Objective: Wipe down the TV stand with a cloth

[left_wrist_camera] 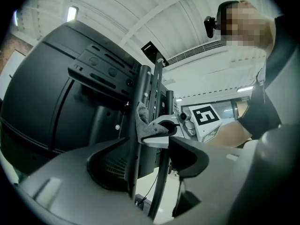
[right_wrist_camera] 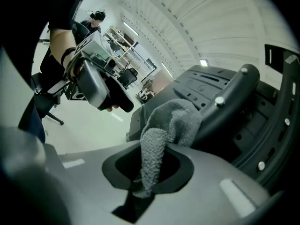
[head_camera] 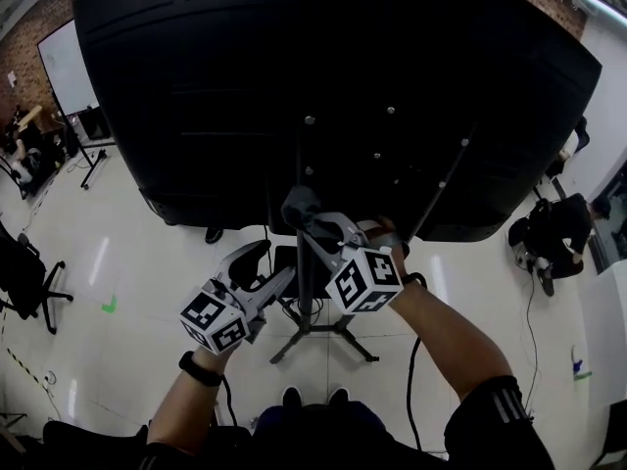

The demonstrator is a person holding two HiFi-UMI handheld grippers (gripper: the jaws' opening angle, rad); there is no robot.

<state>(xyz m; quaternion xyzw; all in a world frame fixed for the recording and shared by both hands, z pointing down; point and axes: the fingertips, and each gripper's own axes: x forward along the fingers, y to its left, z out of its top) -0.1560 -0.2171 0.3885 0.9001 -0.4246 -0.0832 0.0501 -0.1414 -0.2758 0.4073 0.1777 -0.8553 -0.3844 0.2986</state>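
Our right gripper (right_wrist_camera: 146,179) pinches the cloth (right_wrist_camera: 173,118), which looks soft and light, by one bunched end against the stand (right_wrist_camera: 234,97). Our left gripper (left_wrist_camera: 149,156) gapes wide, with the stand's poles showing in its gap.

A: Is any word, brand or number legible?

B: None. The cube (head_camera: 214,321) on the left gripper (head_camera: 263,270) and the cube (head_camera: 364,282) on the right gripper (head_camera: 312,225) show only black-and-white square patterns, no letters or digits.

A: And the whiteboard (head_camera: 69,67), or the TV's black back (head_camera: 245,86)?

B: No print can be made out on either.
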